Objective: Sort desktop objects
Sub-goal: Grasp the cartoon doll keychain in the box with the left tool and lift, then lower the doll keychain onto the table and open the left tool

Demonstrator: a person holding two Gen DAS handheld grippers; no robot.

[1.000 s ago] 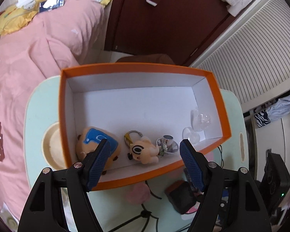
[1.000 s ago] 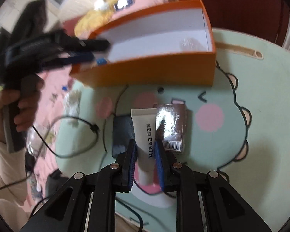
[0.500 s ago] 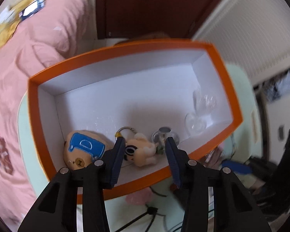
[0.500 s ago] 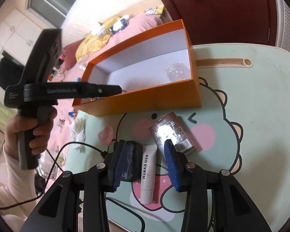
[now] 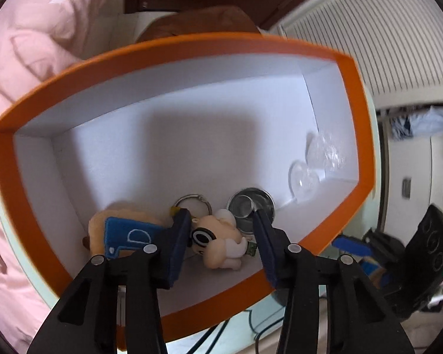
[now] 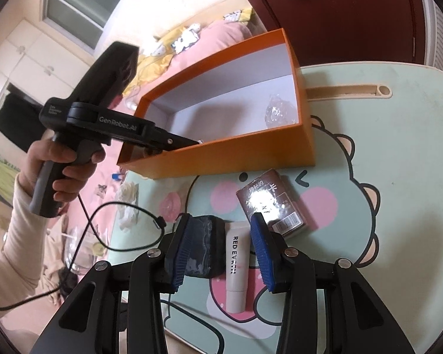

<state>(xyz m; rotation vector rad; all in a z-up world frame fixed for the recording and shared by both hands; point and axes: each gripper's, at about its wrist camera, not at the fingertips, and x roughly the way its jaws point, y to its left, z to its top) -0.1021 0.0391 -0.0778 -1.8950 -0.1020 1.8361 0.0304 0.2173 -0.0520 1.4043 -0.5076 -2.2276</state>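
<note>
Left tool (image 5: 221,230) is down inside the orange box (image 5: 351,94), low centre of the left wrist view, jaws apart either side of the small figure keychain (image 5: 218,243), not clamped on it. Plush with blue "D" patch (image 5: 124,233) sits just left of it, against the left finger. Round metal tin (image 5: 251,205) is just above the right finger; clear plastic bits (image 5: 316,165) lie toward the box's right end.

In the right wrist view my left hand (image 6: 59,174) grips the handle at frame left, sleeve running to lower left. The body reads "GenRobot.AI".

Right tool (image 6: 221,247) hangs over the table (image 6: 398,153), bottom centre, jaws open, grasping nothing. White tube (image 6: 236,268) marked "RED EARTH" lies between the fingers. Dark pouch (image 6: 205,247) touches the left finger. Brown packet (image 6: 271,203) with barcode is just above the right finger; its print is too glared to read.
</note>
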